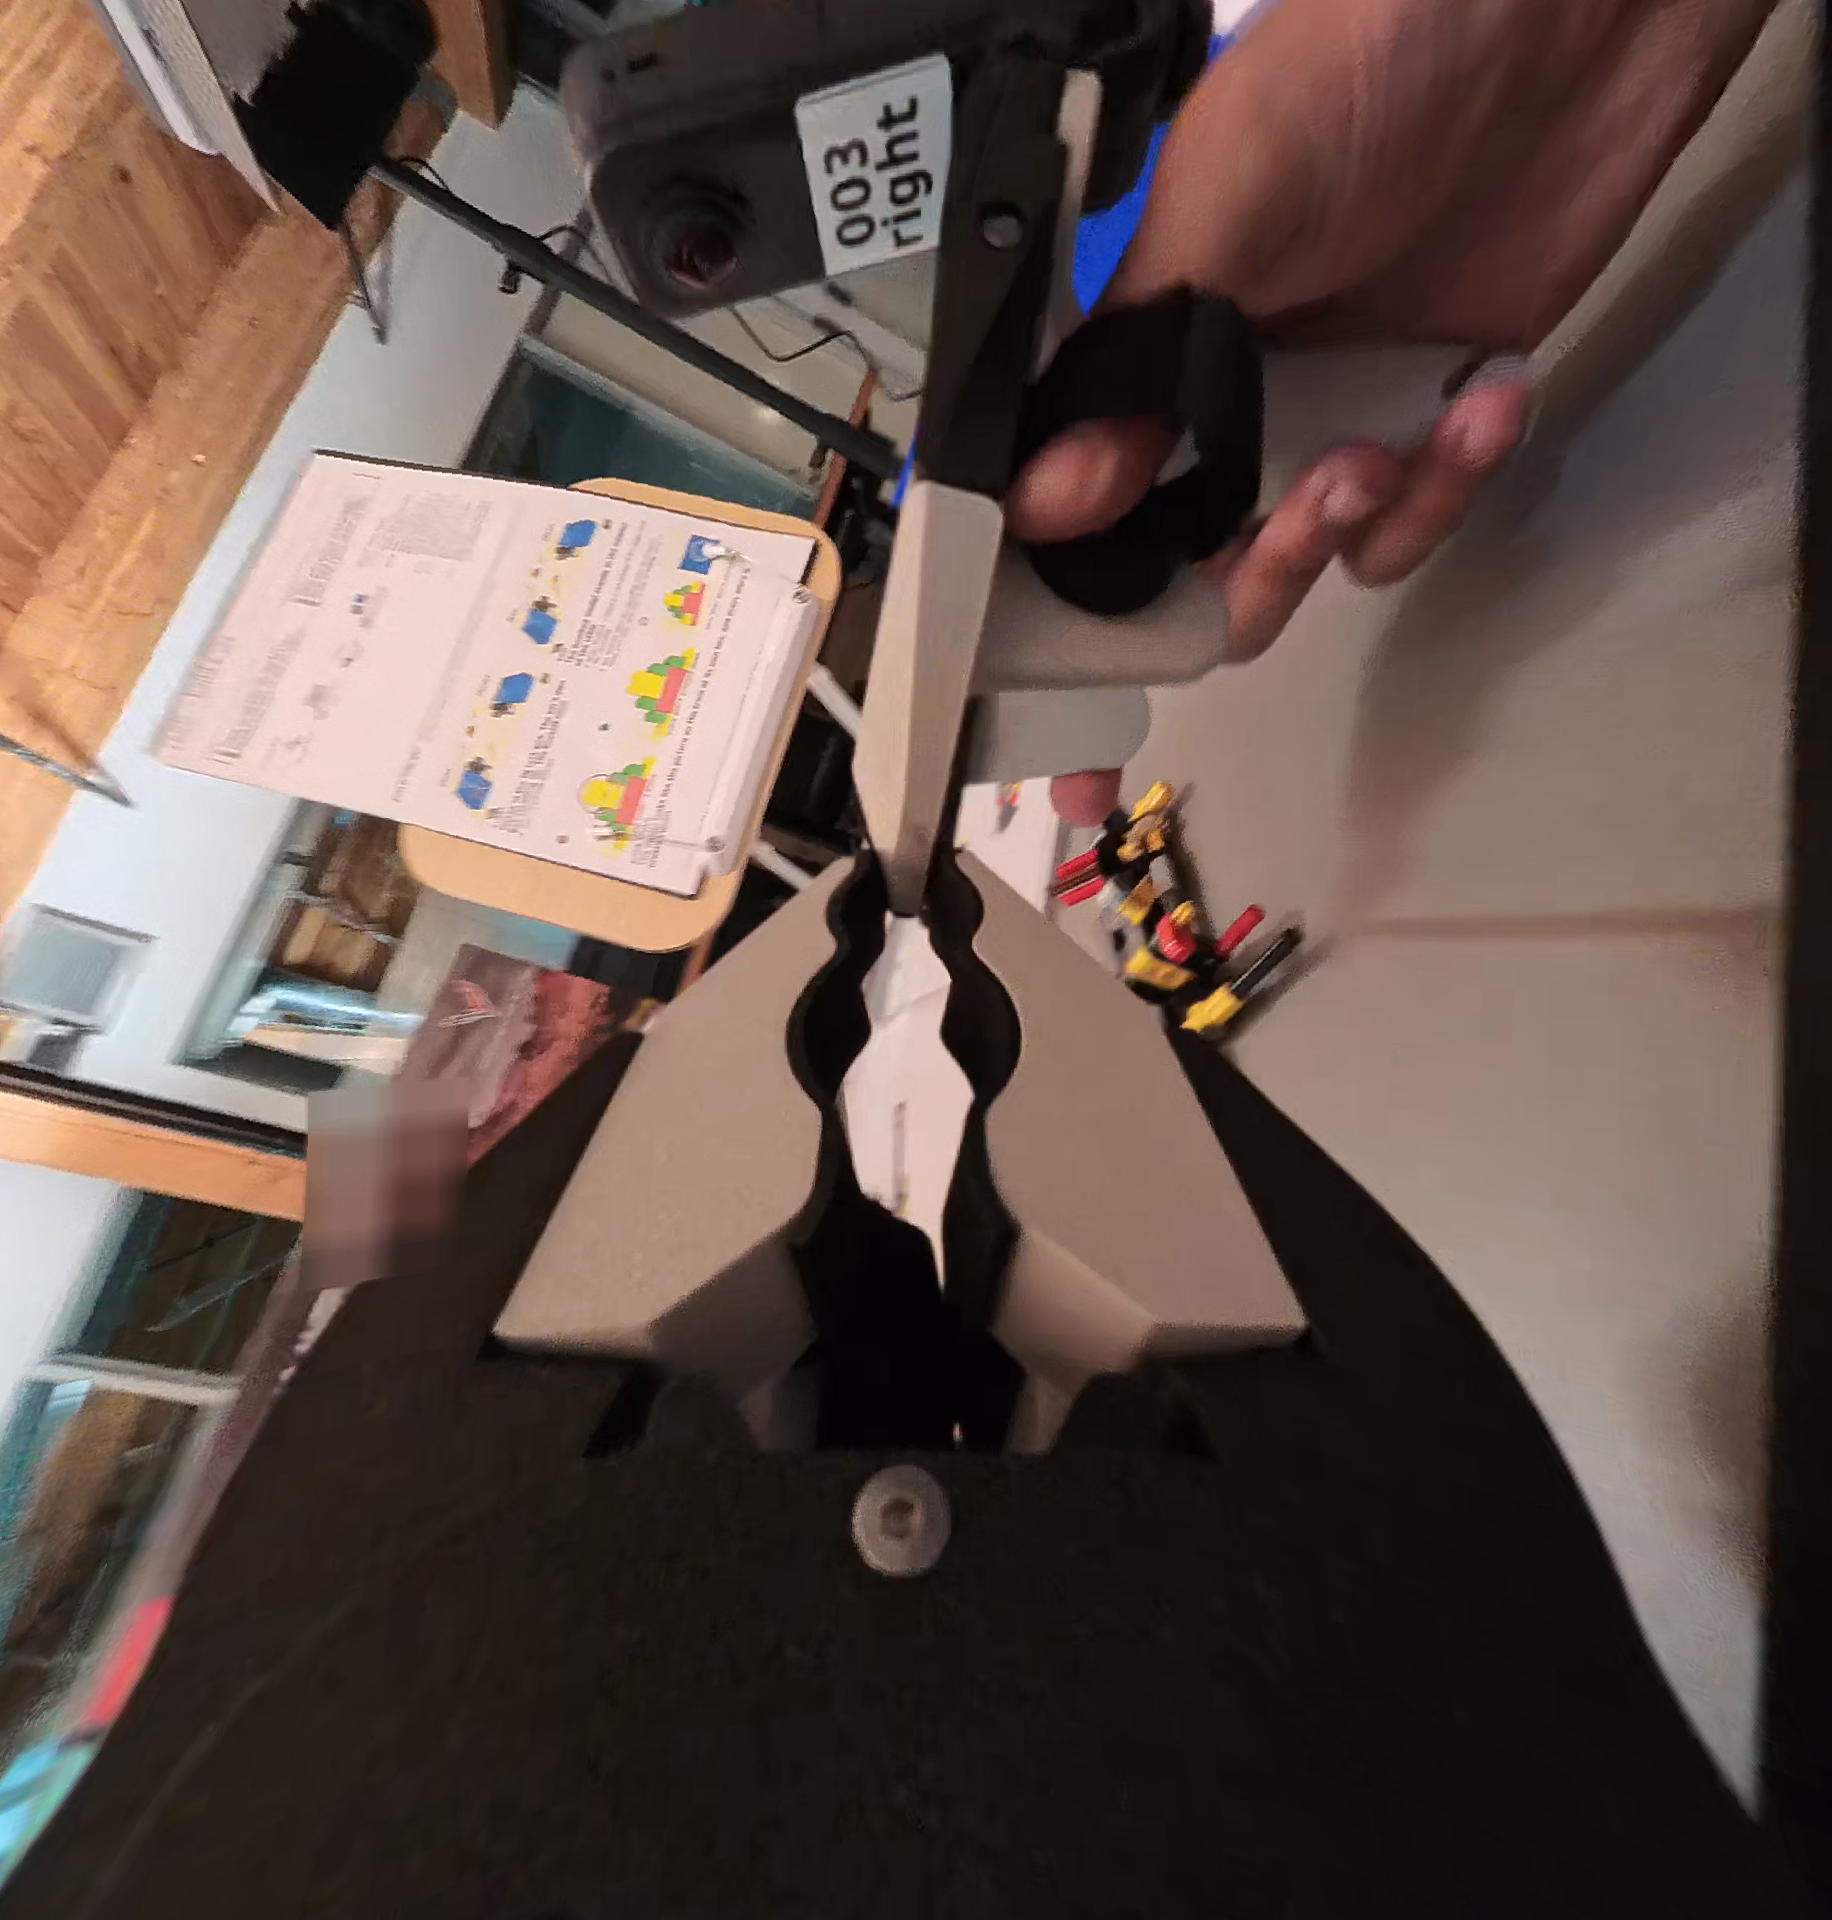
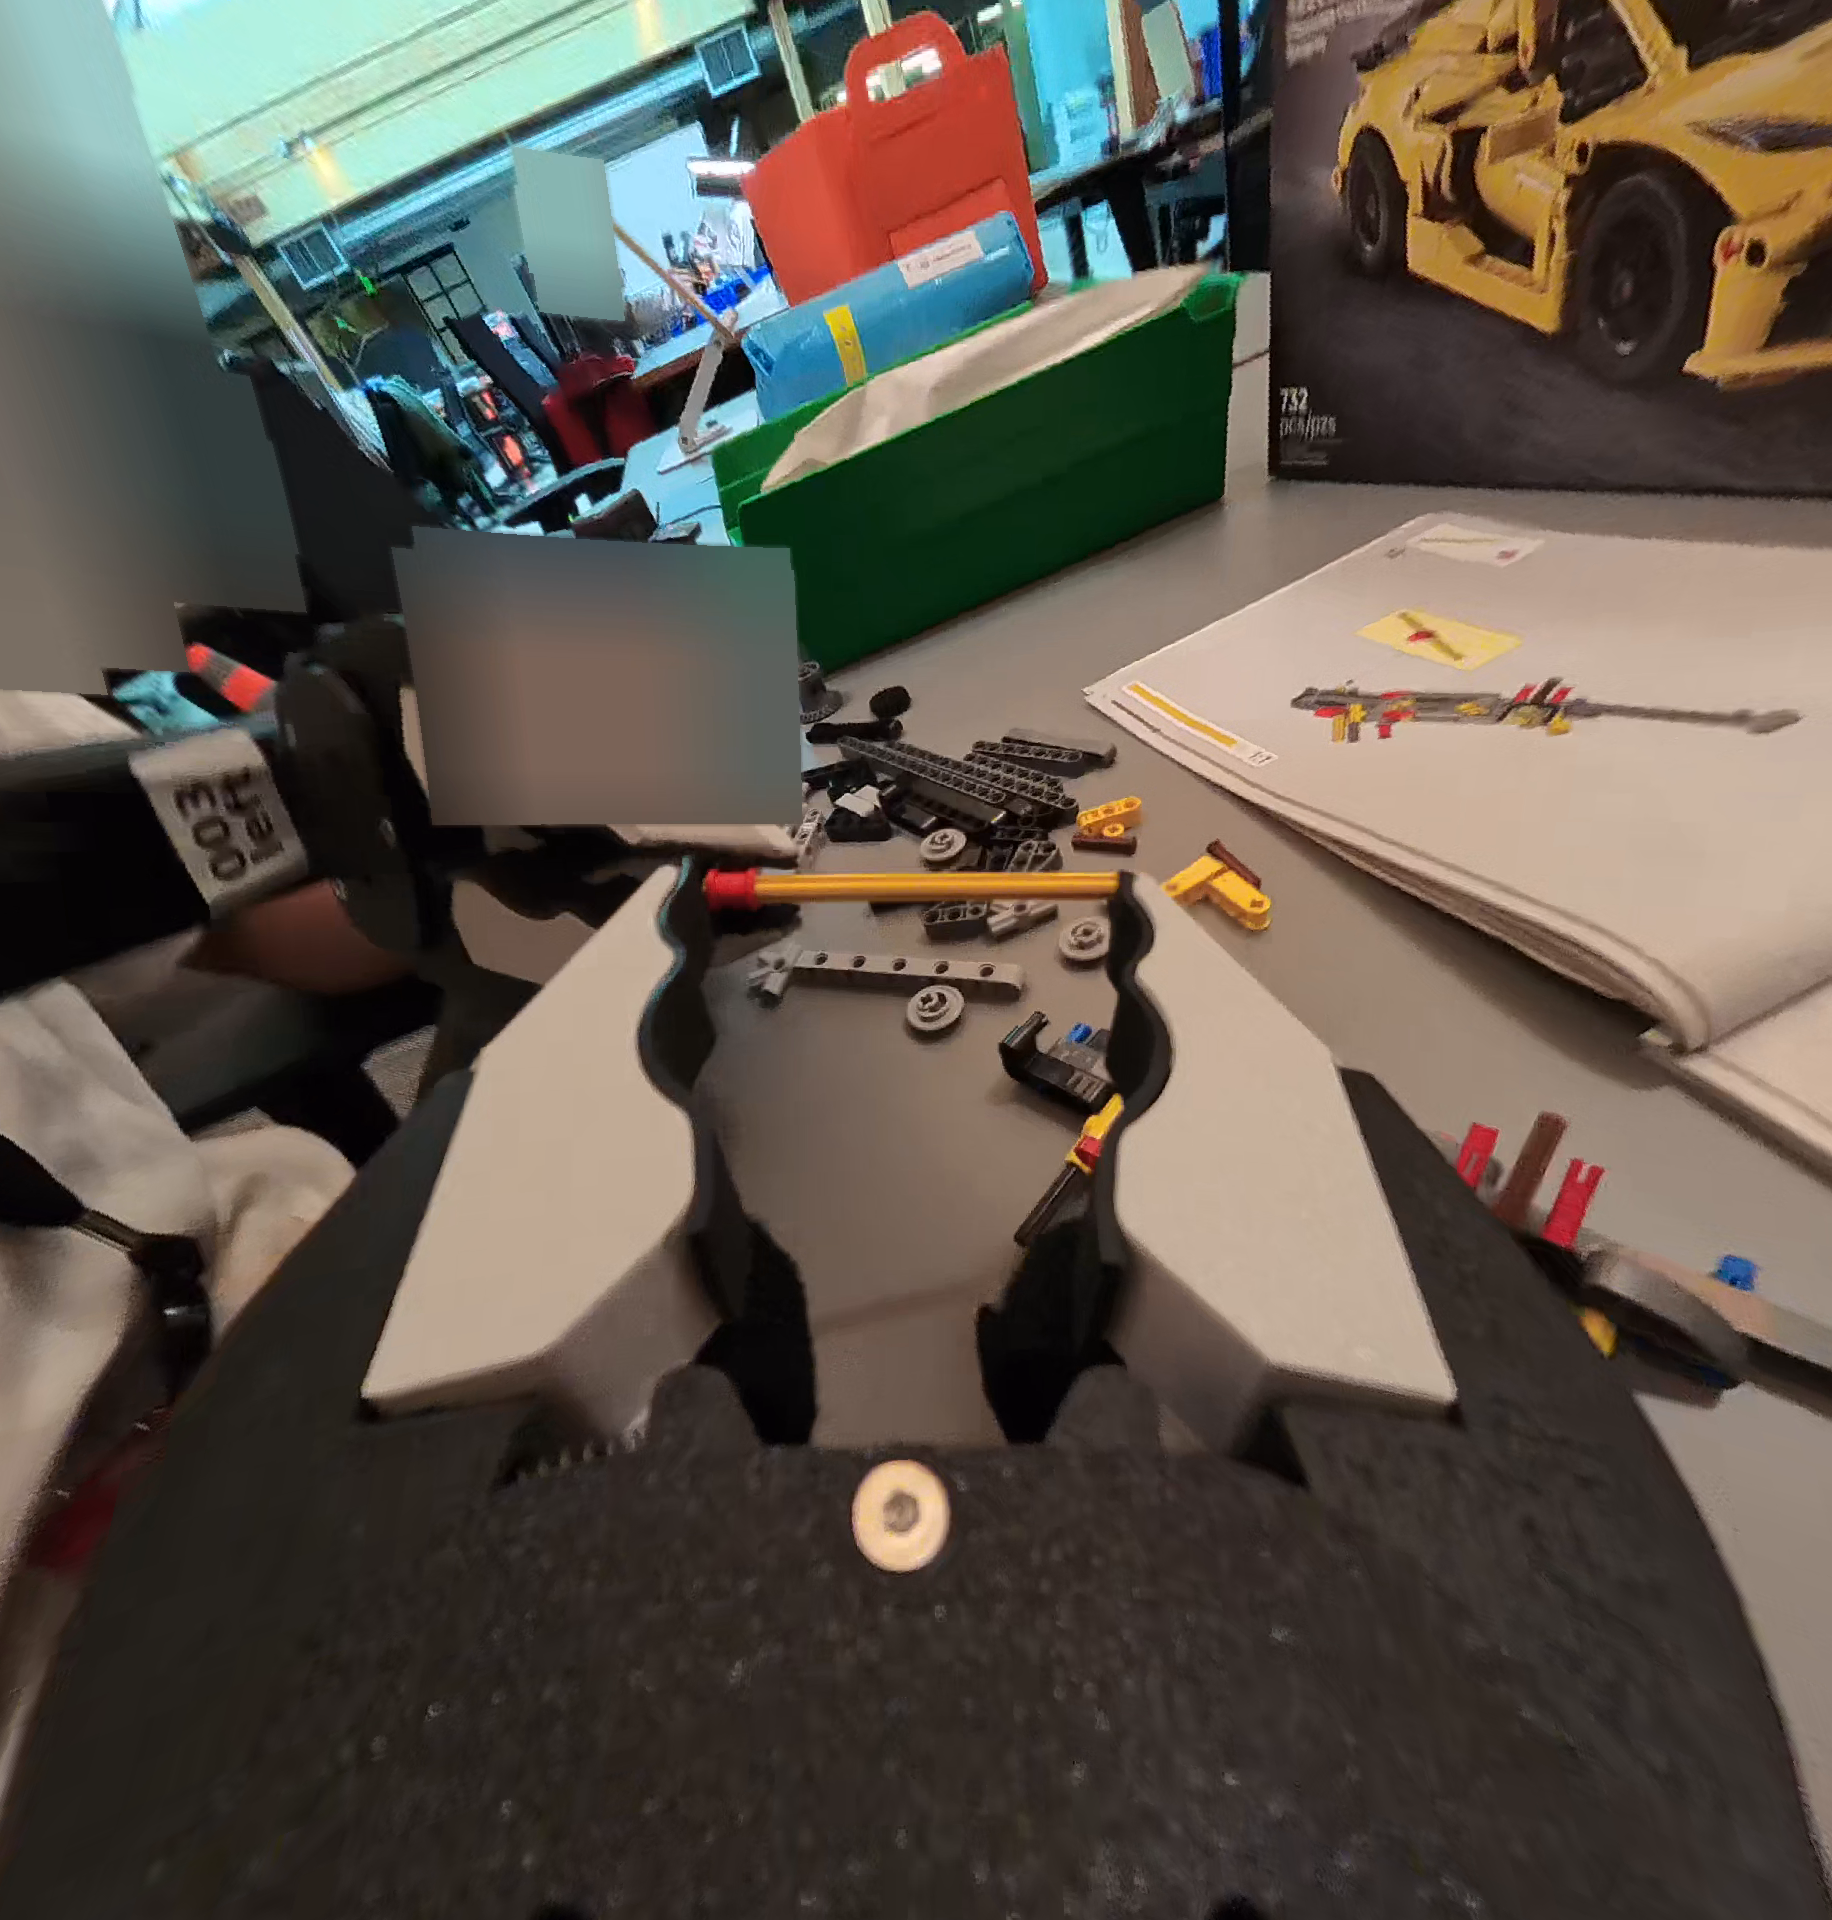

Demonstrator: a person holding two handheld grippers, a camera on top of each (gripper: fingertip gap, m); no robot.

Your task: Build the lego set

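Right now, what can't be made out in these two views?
- Right wrist view: whether the right hand-held gripper holds the yellow axle or the axle lies behind it; the fingertips cover both ends.
- Left wrist view: what, if anything, the left hand-held gripper pinches; the right one's finger covers its tips.
- Left wrist view: the red-and-yellow assembly is motion-blurred; its parts are unclear.

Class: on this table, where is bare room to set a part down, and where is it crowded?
Bare: grey table between the right gripper fingers, nearer than the grey beam. Crowded: loose parts between green bin and booklet.
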